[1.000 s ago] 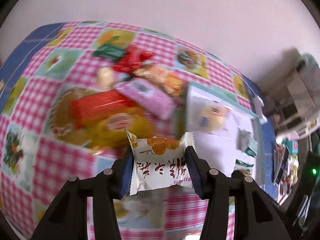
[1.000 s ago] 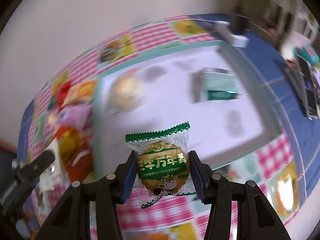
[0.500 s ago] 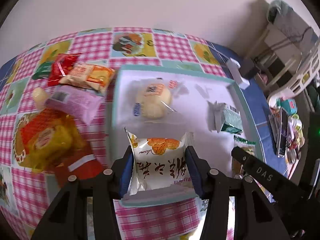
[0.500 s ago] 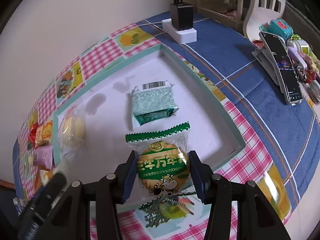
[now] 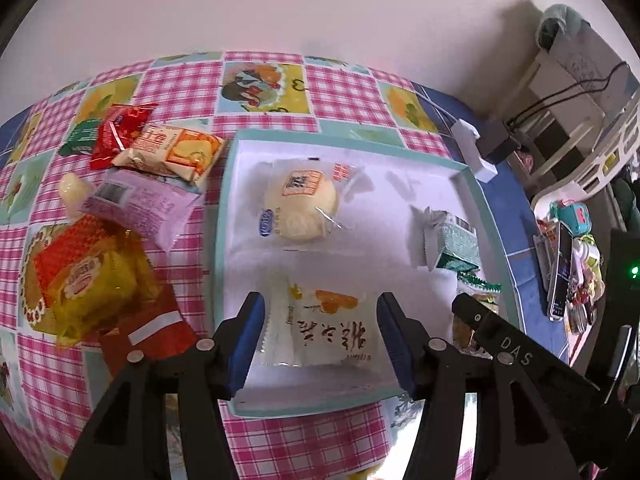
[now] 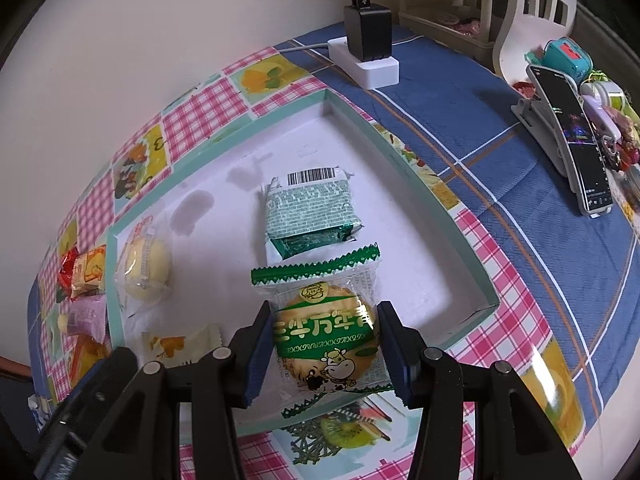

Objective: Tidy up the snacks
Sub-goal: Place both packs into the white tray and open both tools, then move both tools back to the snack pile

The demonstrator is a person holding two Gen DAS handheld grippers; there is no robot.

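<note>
Snacks: four packets at a shallow teal-rimmed tray, the others loose on the worktop.

Left wrist view: the left gripper (image 5: 320,340) has its jaws opening, pads clear of the white cake packet (image 5: 326,326), which lies flat between them on the tray (image 5: 222,240) floor near the near rim. A round bun packet (image 5: 300,210) lies mid-tray; a green wafer packet (image 5: 454,242) lies by the tray's right rim. Loose snacks (image 5: 120,216) are piled on the worktop (image 5: 312,436) left of the tray.
Right wrist view: the right gripper (image 6: 322,354) has its jaws pinching the green biscuit packet (image 6: 326,332) upright over the tray's near rim, beside the wafer packet.
</note>
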